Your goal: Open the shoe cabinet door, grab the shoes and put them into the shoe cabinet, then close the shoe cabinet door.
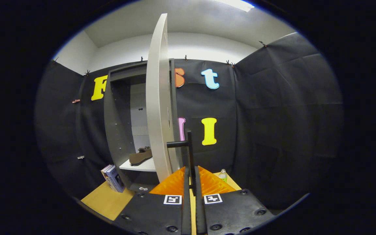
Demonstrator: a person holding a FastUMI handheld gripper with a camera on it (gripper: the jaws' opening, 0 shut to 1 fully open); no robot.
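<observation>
**Door half open, fingers clamped on its handle**

Black cloth walls close in the booth, and a wooden table (108, 200) carries the grey cabinet (116, 130). Its door (157, 107) stands edge-on to the camera, swung well out. A shoe (140, 156) lies on the shelf (139, 166) inside, so the loading looks done and closing the door is the step in hand.

The gripper (191, 178) points level at the door's outer face, its fingers drawn together on the upright bar of the black handle (189, 143), which runs up from between them.

The risk is the arc. A straight push instead of a curve around the hinge could twist the bar out of the pinch, or drag the cabinet across the table. The books (113, 178) leaning at its left foot could tip, and the bottle (223, 175) just beyond the fingers sits near the path. A fast swing could slam.
</observation>
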